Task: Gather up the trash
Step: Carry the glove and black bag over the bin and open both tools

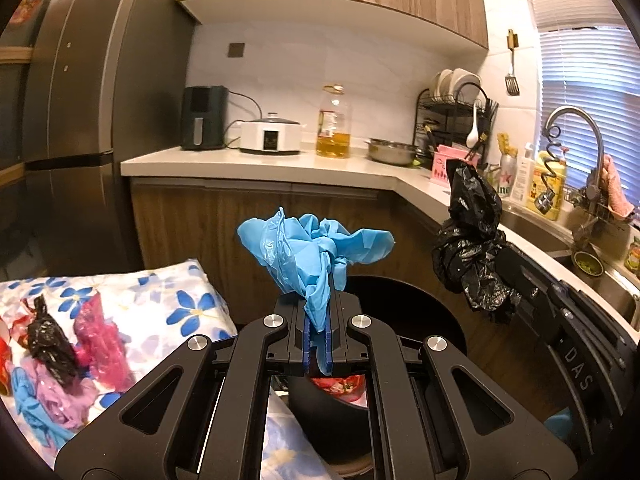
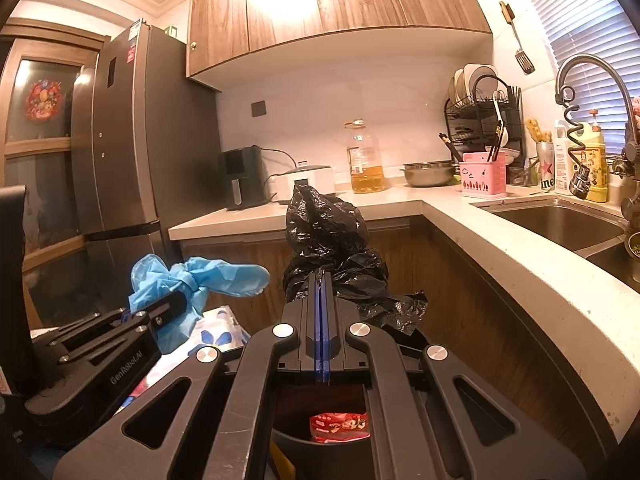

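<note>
My left gripper (image 1: 325, 280) is shut on a crumpled blue glove (image 1: 312, 252) and holds it above a black trash bin (image 1: 420, 312). My right gripper (image 2: 322, 276) is shut on a crumpled black plastic bag (image 2: 324, 232), also above the bin (image 2: 296, 440). A red wrapper (image 2: 340, 426) lies inside the bin. The black bag (image 1: 472, 240) shows at the right of the left wrist view; the blue glove (image 2: 192, 284) shows at the left of the right wrist view. More trash lies on a floral cloth (image 1: 168, 300): a black bag (image 1: 48, 344), pink plastic (image 1: 100, 344), a blue glove (image 1: 28, 404).
A kitchen counter (image 2: 480, 216) runs behind and along the right, with an oil bottle (image 2: 366, 160), cooker, air fryer, metal bowl, dish rack and pink holder. A sink (image 2: 560, 224) with faucet is at the right. A tall fridge (image 2: 132, 140) stands at the left.
</note>
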`<action>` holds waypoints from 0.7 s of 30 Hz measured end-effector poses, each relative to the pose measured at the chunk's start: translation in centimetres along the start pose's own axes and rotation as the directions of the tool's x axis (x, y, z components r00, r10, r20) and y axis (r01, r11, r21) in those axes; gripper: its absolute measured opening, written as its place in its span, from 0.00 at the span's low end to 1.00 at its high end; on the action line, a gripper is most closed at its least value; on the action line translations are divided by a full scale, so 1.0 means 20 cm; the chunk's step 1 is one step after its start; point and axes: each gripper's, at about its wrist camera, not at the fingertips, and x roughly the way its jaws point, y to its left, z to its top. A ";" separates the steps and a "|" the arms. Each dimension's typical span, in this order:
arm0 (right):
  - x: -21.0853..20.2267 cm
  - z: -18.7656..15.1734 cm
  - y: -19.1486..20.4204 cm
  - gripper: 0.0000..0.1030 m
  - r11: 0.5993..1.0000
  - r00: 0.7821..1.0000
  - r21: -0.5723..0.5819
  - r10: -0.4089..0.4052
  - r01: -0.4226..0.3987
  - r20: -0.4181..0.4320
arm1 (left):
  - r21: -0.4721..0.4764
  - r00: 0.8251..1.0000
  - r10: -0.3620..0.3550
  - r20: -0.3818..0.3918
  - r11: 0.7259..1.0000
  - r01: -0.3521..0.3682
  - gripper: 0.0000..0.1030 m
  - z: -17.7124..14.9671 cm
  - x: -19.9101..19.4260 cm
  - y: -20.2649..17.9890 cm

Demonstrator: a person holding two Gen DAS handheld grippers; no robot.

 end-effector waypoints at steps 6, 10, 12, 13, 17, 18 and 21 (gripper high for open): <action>0.04 0.00 -0.04 0.01 1.000 1.000 0.009 -0.010 0.010 -0.005 | 0.005 0.999 -0.031 -0.006 0.999 0.031 0.04 0.00 0.07 -0.03; 0.07 0.00 -0.05 0.01 1.000 1.000 0.008 -0.010 0.010 -0.010 | 0.007 0.999 -0.046 -0.014 0.999 0.046 0.04 0.00 0.11 -0.05; 0.08 0.00 -0.05 0.01 1.000 1.000 0.009 -0.010 0.010 -0.007 | 0.000 0.998 -0.052 -0.019 0.999 0.052 0.04 0.00 0.13 -0.04; 0.08 0.01 -0.06 0.01 1.000 1.000 0.009 -0.007 0.007 -0.005 | -0.007 0.998 -0.055 -0.023 0.998 0.054 0.04 0.00 0.14 -0.04; 0.09 0.01 -0.06 0.01 1.000 1.000 0.004 -0.012 0.012 0.000 | -0.021 0.997 -0.068 -0.029 0.997 0.068 0.05 -0.02 0.17 -0.03; 0.10 0.01 -0.06 0.01 1.000 1.000 0.004 -0.014 0.014 0.000 | -0.022 0.997 -0.071 -0.030 0.997 0.070 0.05 -0.02 0.17 -0.04; 0.11 0.00 -0.06 0.01 1.000 1.000 0.002 -0.020 0.020 -0.002 | -0.027 0.997 -0.075 -0.031 0.997 0.074 0.05 -0.02 0.19 -0.04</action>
